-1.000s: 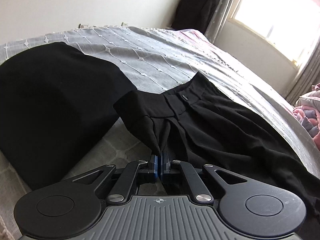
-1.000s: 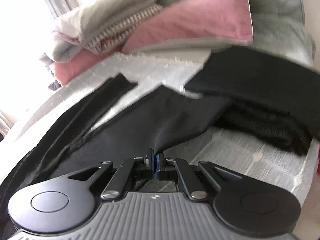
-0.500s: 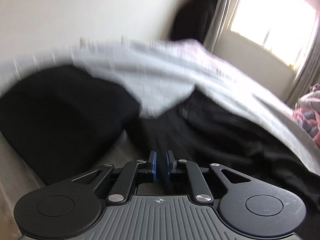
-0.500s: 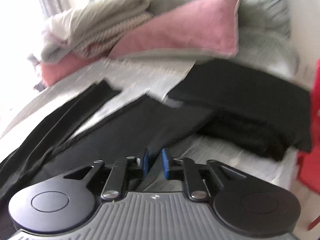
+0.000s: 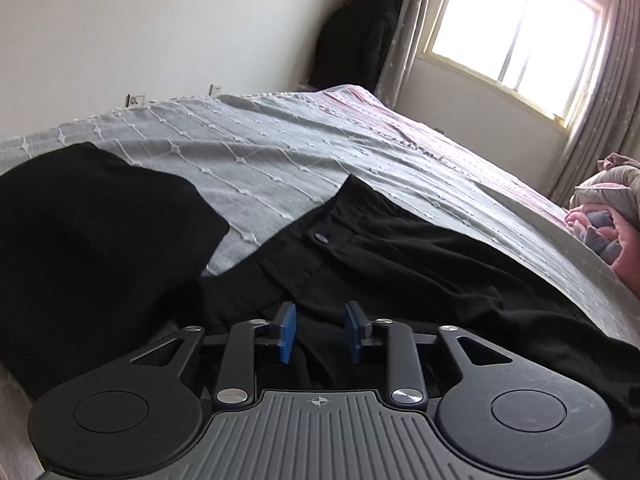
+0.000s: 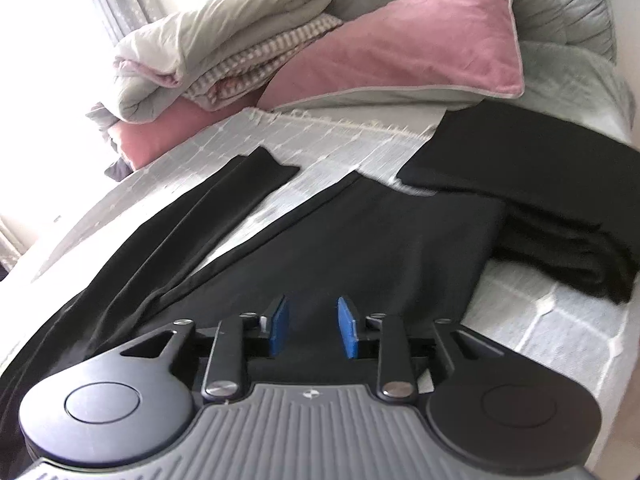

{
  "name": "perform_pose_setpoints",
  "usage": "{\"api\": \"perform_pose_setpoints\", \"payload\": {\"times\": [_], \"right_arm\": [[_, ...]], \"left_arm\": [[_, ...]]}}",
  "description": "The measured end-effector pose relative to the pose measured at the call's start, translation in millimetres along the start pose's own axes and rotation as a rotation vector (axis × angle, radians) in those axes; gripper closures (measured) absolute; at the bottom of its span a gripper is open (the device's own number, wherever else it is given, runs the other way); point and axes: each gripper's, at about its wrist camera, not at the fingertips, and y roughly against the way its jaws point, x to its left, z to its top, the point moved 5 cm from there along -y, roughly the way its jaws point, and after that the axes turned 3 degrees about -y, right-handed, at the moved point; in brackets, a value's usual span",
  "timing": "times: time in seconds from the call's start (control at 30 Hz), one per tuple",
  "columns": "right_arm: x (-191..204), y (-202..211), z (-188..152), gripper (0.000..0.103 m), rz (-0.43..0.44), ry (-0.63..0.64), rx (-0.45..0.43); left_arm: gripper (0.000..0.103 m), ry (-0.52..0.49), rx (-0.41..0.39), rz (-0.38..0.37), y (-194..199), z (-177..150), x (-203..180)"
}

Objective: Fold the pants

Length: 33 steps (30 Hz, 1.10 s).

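Note:
Black pants [image 5: 400, 248] lie flat on the grey bedspread [image 5: 260, 160], waistband and button toward the far side in the left wrist view. My left gripper [image 5: 318, 330] hovers over the waist end, jaws opening, blue pads apart with nothing pinched. In the right wrist view the two legs of the pants [image 6: 360, 236] stretch away toward the pillows. My right gripper [image 6: 312, 326] sits above the nearer leg, jaws opening too, its pads clear of the cloth.
A folded black garment [image 5: 88, 232] lies left of the waistband. Another folded black stack [image 6: 552, 200] sits right of the legs. Pink pillow [image 6: 420, 52] and rolled blankets [image 6: 208, 60] pile at the bed's head. A window [image 5: 516, 28] lights the far wall.
Both grippers were shut on pants fabric; both have let go and their jaws have spread. The lifted fold at the waist has dropped flat. Both hands shifted slightly.

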Motion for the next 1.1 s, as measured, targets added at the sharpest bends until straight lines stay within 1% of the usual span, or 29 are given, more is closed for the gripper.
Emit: {"api": "perform_pose_setpoints", "payload": {"times": [0.03,0.1,0.2,0.23,0.3,0.33,0.37,0.4,0.47,0.53,0.57,0.6,0.63,0.67,0.7,0.73,0.77,0.8,0.87,0.97,1.07,1.1], "right_arm": [[3.5,4.3,-4.7,0.065,0.006,-0.001,0.005],[5.7,-0.4,-5.3,0.065,0.009,0.004,0.02],[10.1,-10.9,-5.2,0.065,0.008,0.011,0.046],[12.2,-15.1,-8.3,0.065,0.009,0.01,0.058],[16.7,-24.0,-14.4,0.065,0.017,0.02,0.089],[20.0,-29.3,-17.4,0.065,0.018,0.033,0.107],[26.7,-33.0,-22.2,0.065,0.015,0.048,0.121],[33.0,-35.1,-27.4,0.064,0.018,0.075,0.131],[43.3,-37.1,-37.0,0.064,0.022,0.158,0.147],[46.0,-37.4,-38.9,0.063,0.018,0.194,0.145],[45.0,-37.1,-38.4,0.063,0.014,0.194,0.138],[42.4,-37.6,-37.4,0.063,0.003,0.19,0.135],[40.7,-37.4,-37.3,0.063,-0.001,0.183,0.136],[39.2,-36.9,-37.0,0.063,0.001,0.176,0.139],[38.2,-37.3,-34.8,0.062,0.003,0.176,0.14],[39.4,-36.7,-35.0,0.062,0.001,0.18,0.137],[41.2,-37.2,-35.3,0.062,-0.001,0.189,0.134],[44.2,-36.9,-36.5,0.062,0.001,0.2,0.133],[50.4,-38.3,-38.2,0.062,0.007,0.22,0.131],[50.6,-39.1,-38.3,0.062,0.005,0.239,0.129],[45.8,-39.6,-35.7,0.062,0.008,0.231,0.132],[45.3,-39.7,-35.5,0.062,0.006,0.232,0.131]], "left_arm": [[0.065,0.005,0.006,0.004,-5.7,4.3,2.1],[0.051,0.007,0.02,0.012,-17.8,14.8,6.4],[0.042,-0.03,0.063,0.013,-41.1,30.3,1.0],[0.04,-0.05,0.077,0.017,-49.9,37.3,-1.9],[0.028,-0.107,0.087,0.026,-71.0,56.3,-9.8],[0.024,-0.147,0.087,0.032,-84.4,67.0,-15.6],[0.014,-0.191,0.092,0.032,-99.6,76.6,-21.8],[0.008,-0.224,0.111,0.023,-116.5,83.7,-27.2],[0.007,-0.253,0.171,-0.014,-155.4,91.5,-35.4],[0.008,-0.236,0.251,-0.026,-192.1,88.7,-33.9],[0.012,-0.23,0.291,-0.01,-208.8,82.9,-30.8],[0.027,-0.234,0.328,0.015,-220.3,75.6,-28.1],[0.037,-0.251,0.348,0.033,-227.8,66.8,-26.5],[0.046,-0.292,0.316,0.044,-227.4,61.6,-29.0],[0.069,-0.34,0.279,0.035,-223.9,59.1,-34.3],[0.072,-0.382,0.249,0.049,-220.9,56.5,-38.5],[0.081,-0.409,0.236,0.056,-219.2,54.4,-41.5],[0.097,-0.428,0.22,0.064,-217.6,54.5,-44.1],[0.096,-0.459,0.166,0.111,-213.9,59.2,-48.0],[0.096,-0.455,0.108,0.153,-213.3,70.3,-51.4],[0.095,-0.465,0.11,0.201,-227.6,72.4,-49.2],[0.095,-0.478,0.111,0.223,-233.0,67.8,-48.3]]}}
